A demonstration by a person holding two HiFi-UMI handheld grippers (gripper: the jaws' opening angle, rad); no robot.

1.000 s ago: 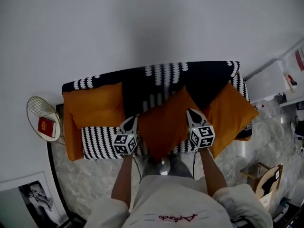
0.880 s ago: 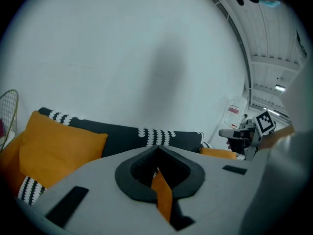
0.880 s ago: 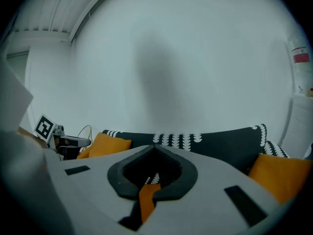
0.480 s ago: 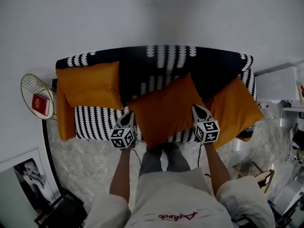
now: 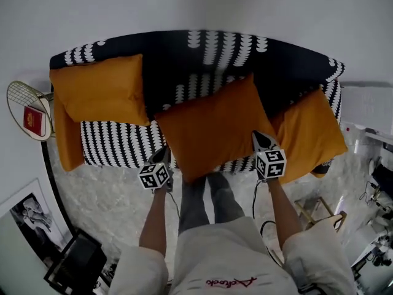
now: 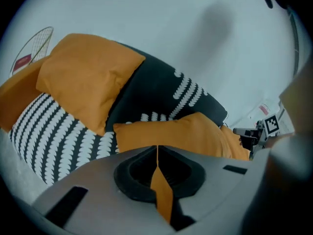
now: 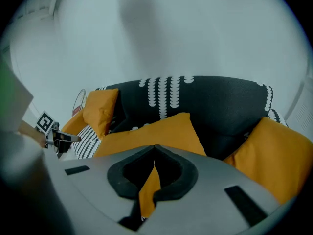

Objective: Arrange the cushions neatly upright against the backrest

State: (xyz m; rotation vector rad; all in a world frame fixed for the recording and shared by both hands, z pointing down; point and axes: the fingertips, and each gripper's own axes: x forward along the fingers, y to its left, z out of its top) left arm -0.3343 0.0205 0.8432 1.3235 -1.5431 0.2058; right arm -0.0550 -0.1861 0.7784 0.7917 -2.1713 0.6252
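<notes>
**Tools.** The left tool (image 5: 163,157) and right tool (image 5: 261,139) are both clenched. In each gripper view the jaws meet at the tips with a fold of orange fabric caught between them. I judge each to be gripping a lower corner of the middle cushion (image 5: 215,128).

**Task items.** The middle cushion lies skewed across the sofa (image 5: 116,145). Its near edge is at the seat front and its far corner reaches toward the backrest (image 5: 215,51); it is not square to it. The left cushion (image 5: 101,88) leans on the backrest at the left end. A further orange cushion (image 5: 66,141) sits by the left arm. The right cushion (image 5: 310,134) is tilted at the right end and appears to overhang the seat front.

**Step in hand (judgement).** Seating the middle cushion at the centre of the backrest.

**Recommended practice.**
- Keep both grips until the cushion's far edge rests on the backrest.
- Carry both corners back together so the skew comes out.
- Set the bottom edge into the crease between seat and backrest, then tip the top back.
- Let go one side at a time and check that it stands.

**Risk.** A thin pinch of fabric may slip, and the cushion could slump forward.

**Outstanding.** The right cushion and the one by the left arm need straightening.
</notes>
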